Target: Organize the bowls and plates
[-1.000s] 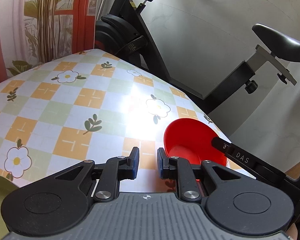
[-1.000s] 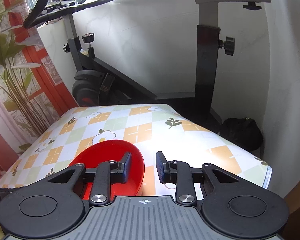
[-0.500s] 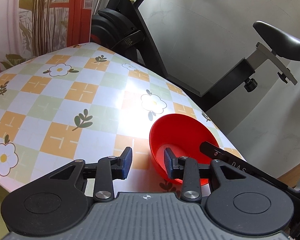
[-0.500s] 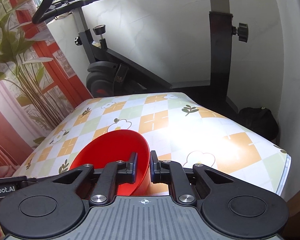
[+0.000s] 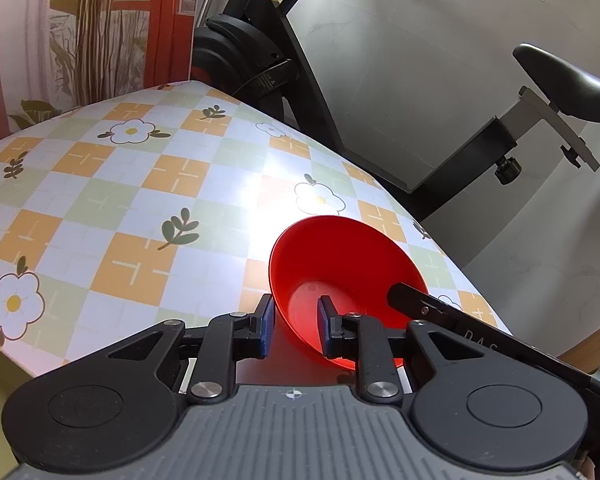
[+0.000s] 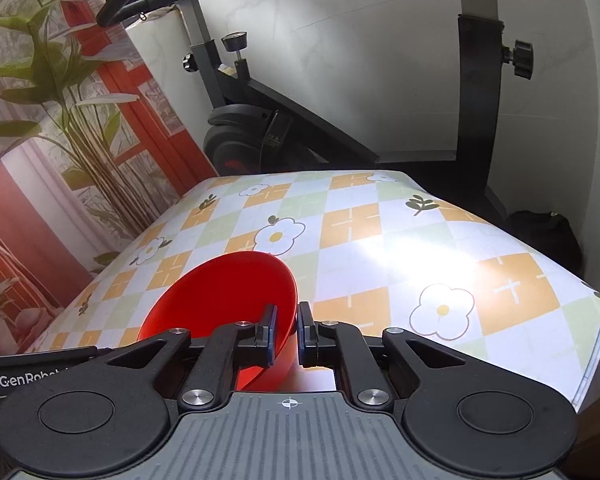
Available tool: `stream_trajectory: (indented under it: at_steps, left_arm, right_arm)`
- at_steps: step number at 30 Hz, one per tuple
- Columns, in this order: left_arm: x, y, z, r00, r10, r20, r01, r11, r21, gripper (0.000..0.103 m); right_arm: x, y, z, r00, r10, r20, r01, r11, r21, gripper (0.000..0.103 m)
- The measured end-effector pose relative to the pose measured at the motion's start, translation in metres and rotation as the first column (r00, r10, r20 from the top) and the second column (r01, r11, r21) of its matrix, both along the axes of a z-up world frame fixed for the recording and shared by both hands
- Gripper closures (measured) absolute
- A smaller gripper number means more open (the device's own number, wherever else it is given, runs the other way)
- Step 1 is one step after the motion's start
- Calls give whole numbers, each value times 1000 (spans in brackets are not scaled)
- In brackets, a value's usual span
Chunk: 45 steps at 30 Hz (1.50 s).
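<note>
In the left wrist view, a red bowl [image 5: 342, 276] is seen tilted above the near right part of the bench [image 5: 140, 200], which is covered in a checked cloth with flowers. The left claw [image 5: 294, 326] is set across the bowl's near-left rim: one finger lies outside the wall, the other inside the hollow, with the wall between them. The fingers are not fully together, and whether the pads are pressing the wall cannot be told from this view. The other gripper's finger is seen reaching onto the right rim. An exercise bike [image 5: 380, 92] stands beyond the bench.

In the right wrist view, the same red bowl [image 6: 220, 296] lies to the left of and just ahead of the right claw [image 6: 286, 330]. The right rim is taken between the fingers, which are drawn close together on the thin wall, so the claw is judged to be clamped on the bowl. The bowl is tipped, with its opening turned away and upward.

The coming move is judged to turn on this: the bowl sits between the two claws, held by opposite rims, with the right grip the firmer. If the bowl is to be passed over, the left claw's closing on the wall would be needed first.
</note>
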State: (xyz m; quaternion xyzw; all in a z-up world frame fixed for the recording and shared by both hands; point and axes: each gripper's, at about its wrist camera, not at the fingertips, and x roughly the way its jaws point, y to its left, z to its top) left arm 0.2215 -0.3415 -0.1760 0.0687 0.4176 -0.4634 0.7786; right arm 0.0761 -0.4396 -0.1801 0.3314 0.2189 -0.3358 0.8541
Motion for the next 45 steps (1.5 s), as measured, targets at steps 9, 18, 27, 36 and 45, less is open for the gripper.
stream_trajectory:
  at_steps: [9, 18, 27, 36, 45]
  left_arm:
    - [1, 28, 31, 997, 35, 63, -34, 999, -29, 81]
    - [12, 81, 79, 984, 135, 117, -124, 987, -98, 81]
    - [24, 151, 118, 950, 280, 141, -257, 953, -161, 81]
    - [41, 235, 144, 897, 412, 157, -382, 904, -190, 81]
    - [70, 302, 148, 852, 493, 175, -469, 868, -161, 81]
  right_arm:
    - [16, 18, 30, 995, 93, 24, -92, 994, -52, 94]
    - [52, 54, 80, 969, 241, 53, -233, 964, -125, 93]
    - [102, 110, 133, 913, 403, 64, -384, 901, -199, 93]
    - [161, 189, 167, 825, 564, 46, -538, 807, -242, 91]
    - [221, 250, 158, 757, 651, 59, -630, 751, -197, 91]
